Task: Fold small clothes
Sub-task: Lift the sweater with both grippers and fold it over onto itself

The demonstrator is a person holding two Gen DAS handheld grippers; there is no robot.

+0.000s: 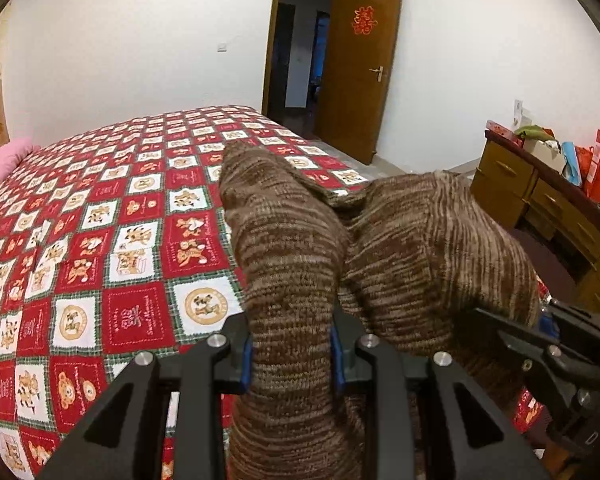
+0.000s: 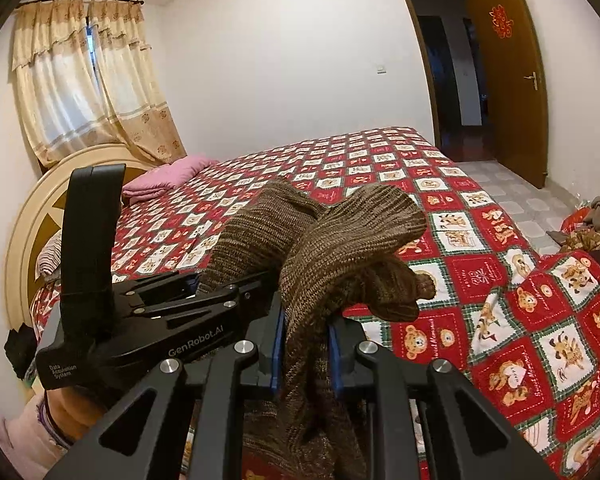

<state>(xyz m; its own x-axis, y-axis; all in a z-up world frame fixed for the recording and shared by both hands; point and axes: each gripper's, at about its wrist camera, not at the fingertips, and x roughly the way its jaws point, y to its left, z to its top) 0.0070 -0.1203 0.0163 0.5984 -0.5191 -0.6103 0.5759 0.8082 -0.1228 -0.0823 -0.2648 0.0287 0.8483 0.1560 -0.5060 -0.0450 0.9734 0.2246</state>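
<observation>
Both fingers (image 1: 244, 354) around brown knit (image 1: 292, 264)

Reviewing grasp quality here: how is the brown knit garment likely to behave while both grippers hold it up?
The garment is probably floppy: it folds and droops past the left gripper and right gripper. The thick knit bunches between the pads, so slipping seems unlikely. It likely sags between the holds.

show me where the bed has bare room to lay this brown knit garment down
The red checked bedspread lies bare from the pink pillow at the headboard end across to the foot near the brown wooden door. The near right corner is rumpled, and the wooden dresser top is crowded with bags.
</observation>
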